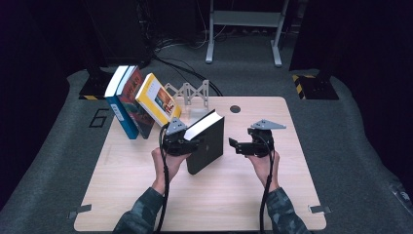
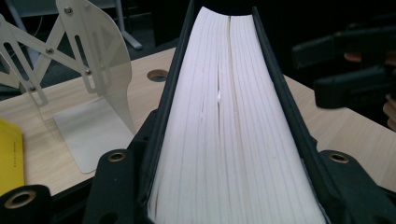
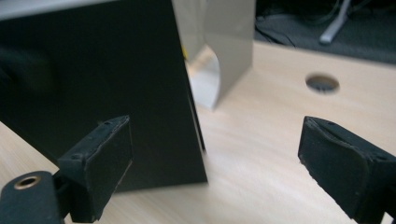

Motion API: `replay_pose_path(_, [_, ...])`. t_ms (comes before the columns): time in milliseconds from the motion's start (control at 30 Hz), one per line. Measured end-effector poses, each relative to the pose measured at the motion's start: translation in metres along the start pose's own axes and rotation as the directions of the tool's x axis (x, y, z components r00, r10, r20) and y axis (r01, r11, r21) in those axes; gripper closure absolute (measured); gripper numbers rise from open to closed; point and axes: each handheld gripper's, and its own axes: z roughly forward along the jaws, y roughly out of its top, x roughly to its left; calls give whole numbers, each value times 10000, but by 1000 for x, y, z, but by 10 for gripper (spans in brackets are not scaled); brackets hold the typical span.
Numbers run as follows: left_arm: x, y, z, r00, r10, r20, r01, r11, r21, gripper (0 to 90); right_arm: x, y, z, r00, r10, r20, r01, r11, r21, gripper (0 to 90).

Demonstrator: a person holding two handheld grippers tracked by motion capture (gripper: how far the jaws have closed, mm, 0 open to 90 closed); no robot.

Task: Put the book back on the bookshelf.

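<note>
A thick black book (image 1: 207,144) stands upright on the wooden table (image 1: 146,204), tilted a little to the left. My left gripper (image 1: 187,141) is shut on it from the left, one jaw on each cover. In the left gripper view its white page edge (image 2: 229,121) runs up between my jaws. My right gripper (image 1: 234,145) hovers to the right of the book, open and holding nothing. In the right gripper view the book's dark cover (image 3: 93,70) stands just beyond the left finger (image 3: 100,163), apart from it.
Three books lean at the back left: blue (image 1: 119,109), red (image 1: 134,97) and yellow (image 1: 158,100). A pale metal folding bookend (image 1: 190,92) stands behind the black book. A round hole (image 1: 235,108) sits near the table's far edge. Dark carpet surrounds the table.
</note>
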Motion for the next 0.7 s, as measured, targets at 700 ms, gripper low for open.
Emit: replay_pose_path(700, [-2,10,0,9989,434,192,-452,9930,1087,494,-61,-121,12,9882,800,1309,-1025,9791,1756,81])
